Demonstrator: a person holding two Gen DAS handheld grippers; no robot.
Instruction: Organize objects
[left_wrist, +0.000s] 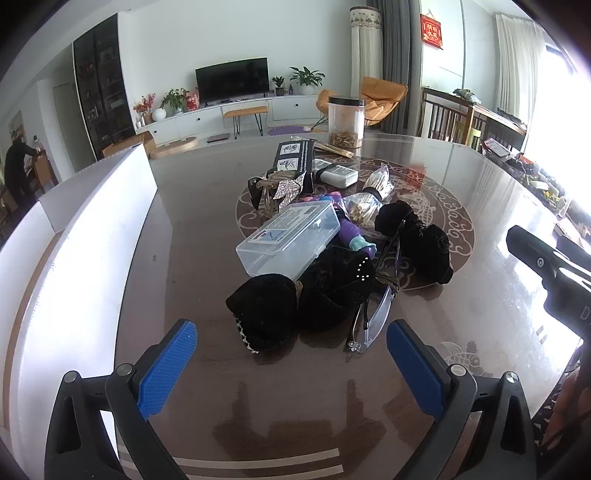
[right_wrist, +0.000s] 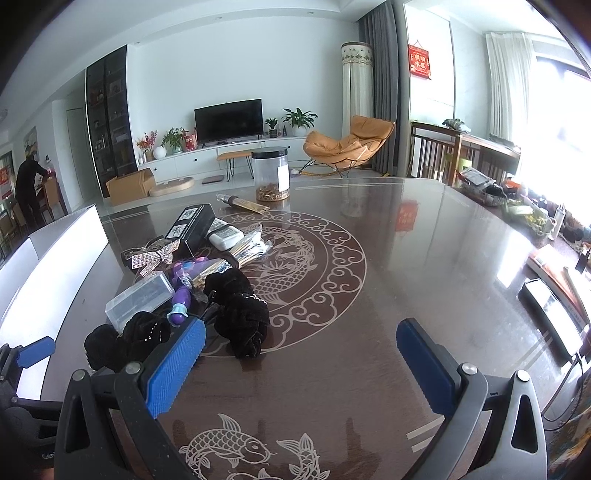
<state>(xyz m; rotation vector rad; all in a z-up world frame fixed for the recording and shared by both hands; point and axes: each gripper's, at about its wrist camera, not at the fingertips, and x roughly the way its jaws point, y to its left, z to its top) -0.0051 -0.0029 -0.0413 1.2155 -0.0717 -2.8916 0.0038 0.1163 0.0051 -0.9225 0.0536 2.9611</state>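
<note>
A heap of small items lies on the dark patterned table (left_wrist: 184, 229) (right_wrist: 424, 258): a clear plastic case (left_wrist: 290, 236) (right_wrist: 138, 301), black velvet hair ties (left_wrist: 325, 291) (right_wrist: 240, 317), glasses (left_wrist: 380, 306), a purple toy (left_wrist: 351, 236) (right_wrist: 181, 299), a rhinestone bow (left_wrist: 290, 190) (right_wrist: 153, 258), a black box (left_wrist: 293, 158) (right_wrist: 192, 223) and bagged sticks (right_wrist: 247, 249). My left gripper (left_wrist: 291, 339) hangs open just short of the nearest velvet tie, nothing between its blue pads. My right gripper (right_wrist: 301, 339) is open too, to the right of the heap, its left pad (right_wrist: 177, 365) beside a velvet tie.
An open white box (left_wrist: 92, 236) (right_wrist: 55, 266) stands along the table's left side. A clear jar with a black lid (left_wrist: 345, 122) (right_wrist: 270, 173) stands at the far edge. Clutter (right_wrist: 517, 206) and a phone (right_wrist: 550, 314) line the right rim. A person (right_wrist: 31, 188) stands far left.
</note>
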